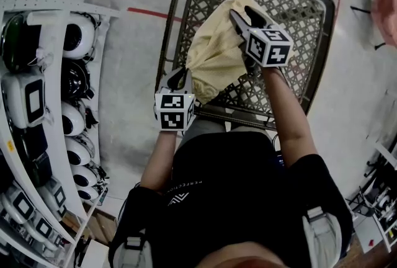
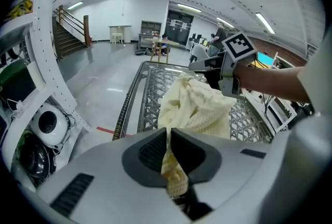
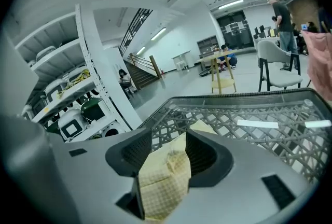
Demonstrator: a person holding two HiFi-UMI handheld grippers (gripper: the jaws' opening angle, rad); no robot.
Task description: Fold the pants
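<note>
Pale yellow pants lie bunched on a dark metal lattice table. My left gripper is at the cloth's near left corner, and in the left gripper view its jaws are shut on a pinched fold of the pants. My right gripper rests on the far right part of the cloth. In the right gripper view its jaws stand apart, with a checked flap of the pants lying loosely between the pads. The right gripper also shows over the cloth in the left gripper view.
White shelving with helmets and white devices runs along the left. A red line marks the floor beyond the table's left rim. A grey chair, a wooden stool and distant people stand past the table.
</note>
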